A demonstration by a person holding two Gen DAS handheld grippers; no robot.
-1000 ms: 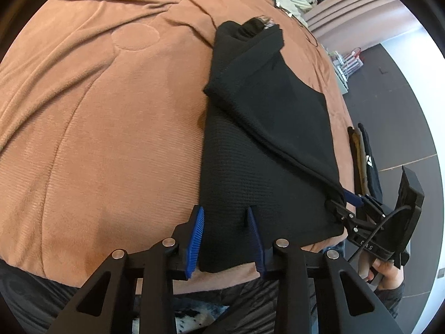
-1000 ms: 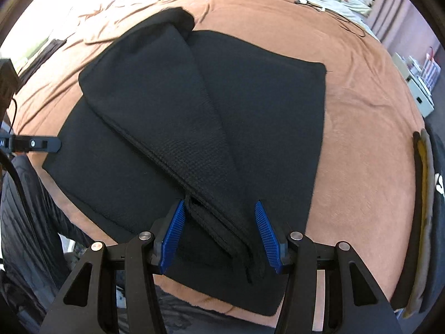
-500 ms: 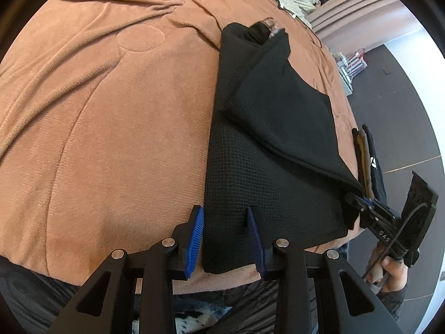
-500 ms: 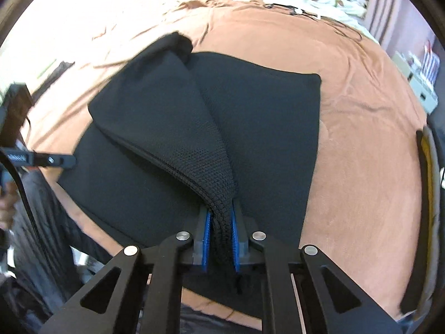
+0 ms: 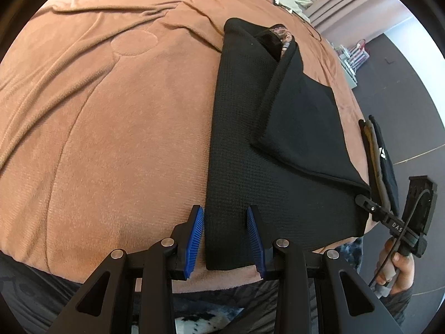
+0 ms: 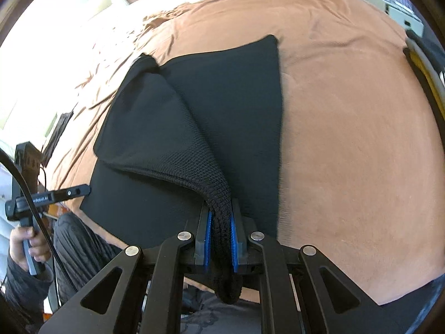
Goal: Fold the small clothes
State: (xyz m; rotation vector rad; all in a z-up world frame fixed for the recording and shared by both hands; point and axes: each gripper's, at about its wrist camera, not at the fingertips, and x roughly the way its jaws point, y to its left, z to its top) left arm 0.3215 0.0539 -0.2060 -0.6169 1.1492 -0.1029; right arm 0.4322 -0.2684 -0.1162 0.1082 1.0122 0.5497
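Gripping the black garment's folded flap, R gripper sits clamped near-right; L gripper gapes, straddling the near-left corner, long axis running away.

Left gripper: jaws parted, blue pads wide apart, low and level. Right gripper: jaws clamped on a bunched fold, pads nearly meeting. Left hand and right hand: each wrapped around its handle.
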